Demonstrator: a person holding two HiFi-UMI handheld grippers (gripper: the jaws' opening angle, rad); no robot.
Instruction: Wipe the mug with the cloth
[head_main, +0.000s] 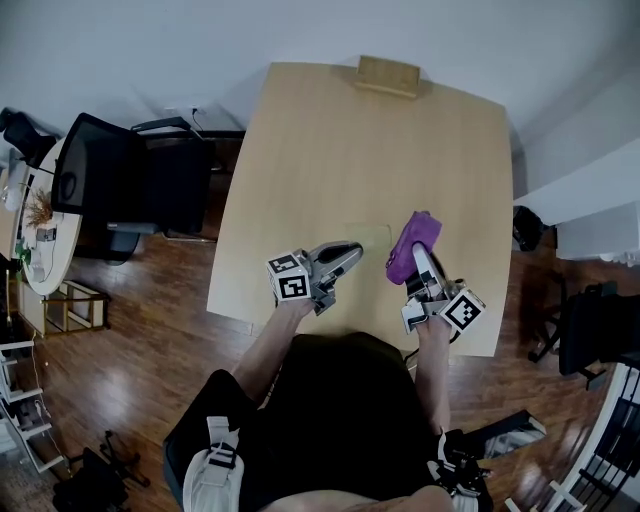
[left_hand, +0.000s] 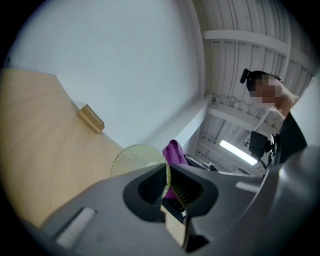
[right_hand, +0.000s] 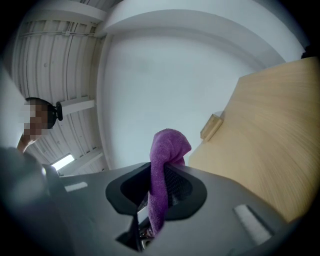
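**Mug and cloth each clamped in a gripper over the near edge of the table**

In the head view, a black office chair (head_main: 130, 185) is seen at the far left, on the wooden floor beside the light wooden table (head_main: 350, 140). A small wooden block (head_main: 388, 75) is set at the table's far edge.

Over the near part of the table, the left gripper (head_main: 350, 247) is held roughly level. Its jaws are closed on the thin wall of the mug (head_main: 368, 237), a translucent, yellow-green, textured piece. This is confirmed in the left gripper view, where the mug (left_hand: 135, 157) is pinched by its rim in the left gripper (left_hand: 167, 182). The purple cloth (left_hand: 174, 151) is seen just beyond it. Whether the mug touches the table cannot be told.

Just to the right of the mug, the cloth (head_main: 412, 245) is bunched up and apart from it. It is clamped in the right gripper (head_main: 420, 258). In the right gripper view, the cloth (right_hand: 167, 150) is squeezed between the jaws of the right gripper (right_hand: 162, 187), with a fold standing up above them.
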